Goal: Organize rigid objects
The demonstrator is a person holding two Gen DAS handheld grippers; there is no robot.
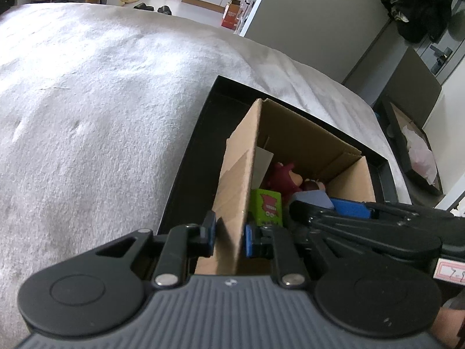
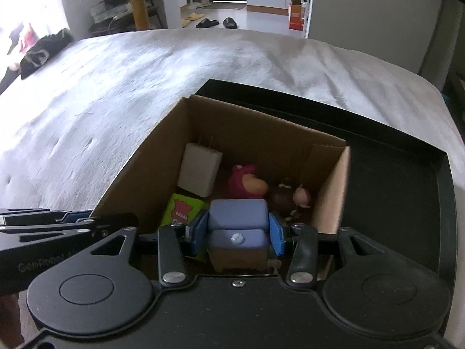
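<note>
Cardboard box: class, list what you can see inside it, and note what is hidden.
Inside the cardboard box: a white block, a pink bear figure, a brown figure and a green box. The held blue toy armchair hides the near floor.

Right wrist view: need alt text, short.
The right gripper is shut on a blue-grey toy armchair with a brown base, held over an open brown cardboard box. Inside lie a white rectangular block, a green printed cube and a magenta bear figure; the box sits in a black tray on a pale blanket.
</note>
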